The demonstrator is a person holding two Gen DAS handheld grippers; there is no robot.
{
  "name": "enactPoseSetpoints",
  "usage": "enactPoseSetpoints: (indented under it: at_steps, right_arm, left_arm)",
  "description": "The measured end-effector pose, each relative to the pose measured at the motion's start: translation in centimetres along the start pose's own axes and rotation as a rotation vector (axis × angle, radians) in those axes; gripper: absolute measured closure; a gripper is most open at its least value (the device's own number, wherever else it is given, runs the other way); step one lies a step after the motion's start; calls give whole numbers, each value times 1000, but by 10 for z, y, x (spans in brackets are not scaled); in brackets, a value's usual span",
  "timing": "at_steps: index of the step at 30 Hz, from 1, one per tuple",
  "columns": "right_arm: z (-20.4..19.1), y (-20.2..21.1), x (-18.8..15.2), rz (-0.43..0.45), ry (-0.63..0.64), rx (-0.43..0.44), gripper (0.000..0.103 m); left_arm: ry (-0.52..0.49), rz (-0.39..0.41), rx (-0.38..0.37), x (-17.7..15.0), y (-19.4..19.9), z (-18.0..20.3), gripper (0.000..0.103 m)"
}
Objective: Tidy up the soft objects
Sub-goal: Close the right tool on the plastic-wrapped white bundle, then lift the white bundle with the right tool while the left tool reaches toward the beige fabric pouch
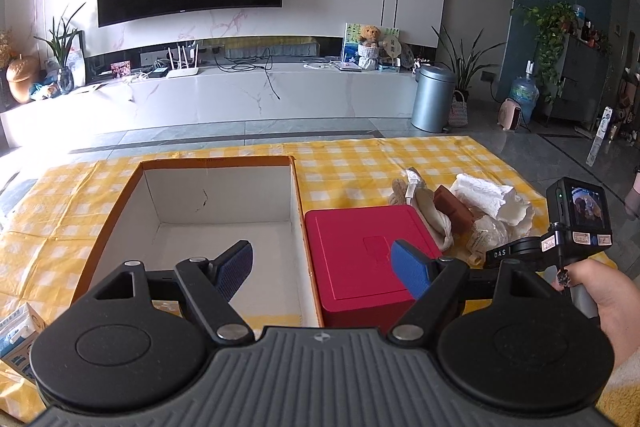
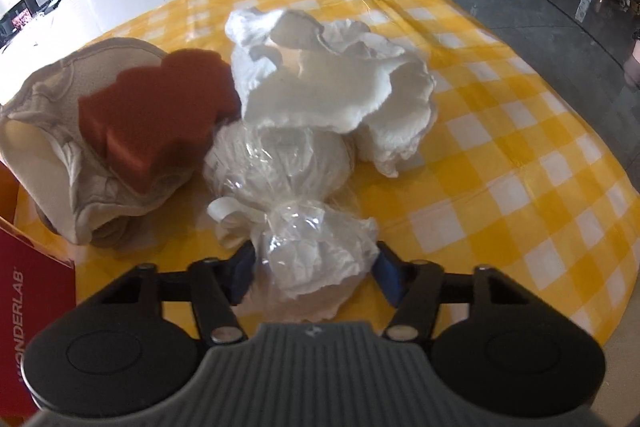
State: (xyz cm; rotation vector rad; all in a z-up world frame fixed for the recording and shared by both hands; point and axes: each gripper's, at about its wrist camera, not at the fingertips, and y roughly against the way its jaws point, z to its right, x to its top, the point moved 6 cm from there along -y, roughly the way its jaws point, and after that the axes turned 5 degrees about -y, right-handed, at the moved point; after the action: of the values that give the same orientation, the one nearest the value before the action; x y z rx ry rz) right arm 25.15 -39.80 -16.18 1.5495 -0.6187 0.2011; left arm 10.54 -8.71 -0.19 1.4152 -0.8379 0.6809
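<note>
A heap of soft things lies on the yellow checked cloth [image 2: 500, 155]: a beige folded cloth [image 2: 52, 155], a brown sponge [image 2: 160, 115], a crumpled white cloth [image 2: 332, 83] and a clear plastic bag [image 2: 280, 155] stuffed with white material. My right gripper [image 2: 316, 275] points down at the bag's bunched top, which fills the gap between the blue pads [image 2: 390, 281]; they press on both its sides. My left gripper [image 1: 320, 259] stands open and holds nothing, above the edge between an open cardboard box [image 1: 224, 195] and a red box [image 1: 360, 247].
The cardboard box has an orange rim, white walls and nothing inside. In the left wrist view the heap [image 1: 460, 211] lies right of the red box, and a hand [image 1: 592, 291] grips the other tool. A carton [image 1: 16, 331] sits at the left. Beyond the table stands a grey bin [image 1: 432, 99].
</note>
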Motion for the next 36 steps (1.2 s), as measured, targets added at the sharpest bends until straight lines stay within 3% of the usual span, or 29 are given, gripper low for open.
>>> enactPoseSetpoints:
  at_steps: [3,8,11,14,19,22,23,24,31,36]
  right_arm:
    - [-4,9,-6,0,31,36,57]
    - [-9,39,-33,-37,85,135,57]
    - [-21,50,-47,-68,130,190,50]
    - [-24,50,-40,-44,82,218,30]
    - [-27,27,-31,-66,76,159,30]
    - [-29,20,-29,-70,102,137,33]
    - [-30,19,-29,-64,106,151,48]
    - [-31,21,-29,-62,101,163,51]
    - [-30,68,-34,54,110,256,54]
    - [-33,96,-28,132,74,368,54]
  left_arm:
    - [8,-10,14,-3,-1,-5,10]
    - [23,-18,22,-4,-2,-12,10]
    - [17,-19,21,-5,-1,-16,10]
    - [7,-24,26,-8,-2,-15,10]
    - [5,-32,16,-9,-5,-14,10]
    - [1,-29,13,-10,-4,-12,10]
    - [-1,-29,11,-10,-4,-11,10]
    - [-3,-29,10,-10,-4,-10,10]
    - [-28,-30,22,-7,-4,-9,10]
    - [-59,-35,19,-4,-6,0,10]
